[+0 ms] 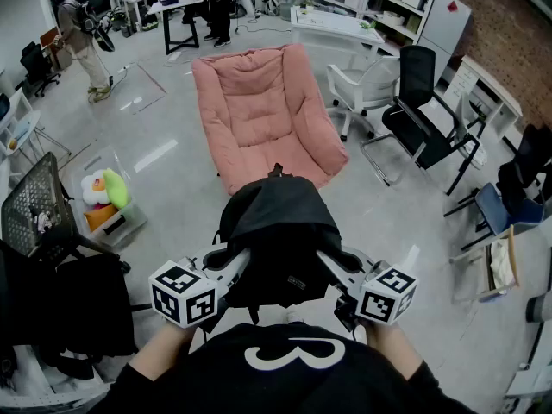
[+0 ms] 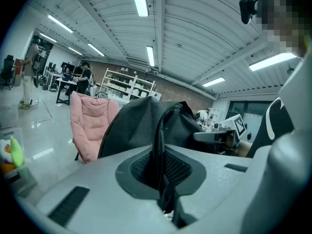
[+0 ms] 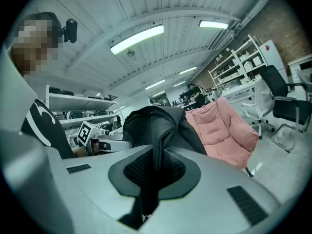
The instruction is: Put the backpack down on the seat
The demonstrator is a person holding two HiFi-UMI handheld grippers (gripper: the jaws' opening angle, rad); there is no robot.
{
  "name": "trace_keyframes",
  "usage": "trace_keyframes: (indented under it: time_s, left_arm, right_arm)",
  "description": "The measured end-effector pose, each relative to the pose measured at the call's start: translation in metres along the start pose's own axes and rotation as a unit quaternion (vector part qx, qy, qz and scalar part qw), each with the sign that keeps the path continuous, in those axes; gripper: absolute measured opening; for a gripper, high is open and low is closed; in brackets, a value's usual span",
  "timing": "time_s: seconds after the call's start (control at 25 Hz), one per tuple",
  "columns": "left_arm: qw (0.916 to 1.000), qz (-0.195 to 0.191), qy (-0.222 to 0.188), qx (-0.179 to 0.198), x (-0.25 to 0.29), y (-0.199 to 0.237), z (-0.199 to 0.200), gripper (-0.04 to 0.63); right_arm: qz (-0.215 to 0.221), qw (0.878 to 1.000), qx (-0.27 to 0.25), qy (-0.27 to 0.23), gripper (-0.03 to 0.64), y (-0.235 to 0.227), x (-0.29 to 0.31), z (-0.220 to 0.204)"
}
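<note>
A black backpack hangs in the air between my two grippers, close to my chest. My left gripper is shut on its left shoulder strap, which runs up between the jaws. On the other side my right gripper is shut on the right strap. The pink padded seat stands on the floor ahead of the bag, a step away, with nothing on it. It shows as the pink seat at left in the left gripper view and the pink seat at right in the right gripper view.
A black office chair and a white chair stand right of the seat. A plastic bin with toys and a black wire basket are at left. A wooden rack is at right. People stand at the far desks.
</note>
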State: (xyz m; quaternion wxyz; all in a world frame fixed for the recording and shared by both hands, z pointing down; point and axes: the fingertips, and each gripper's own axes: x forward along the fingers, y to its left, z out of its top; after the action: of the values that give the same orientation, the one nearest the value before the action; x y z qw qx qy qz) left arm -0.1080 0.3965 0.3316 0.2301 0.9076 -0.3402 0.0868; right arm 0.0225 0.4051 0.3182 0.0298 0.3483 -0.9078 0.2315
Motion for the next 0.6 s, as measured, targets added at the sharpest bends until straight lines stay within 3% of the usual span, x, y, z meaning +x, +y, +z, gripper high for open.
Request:
trace_keyframes:
  time_s: [0.6]
  left_arm:
    - [0.9998,-0.01,0.015,-0.002,-0.016,0.004,-0.01,0.017]
  right_arm:
    - [-0.018,1.0,0.001,-0.001,0.026,0.016,0.005,-0.013]
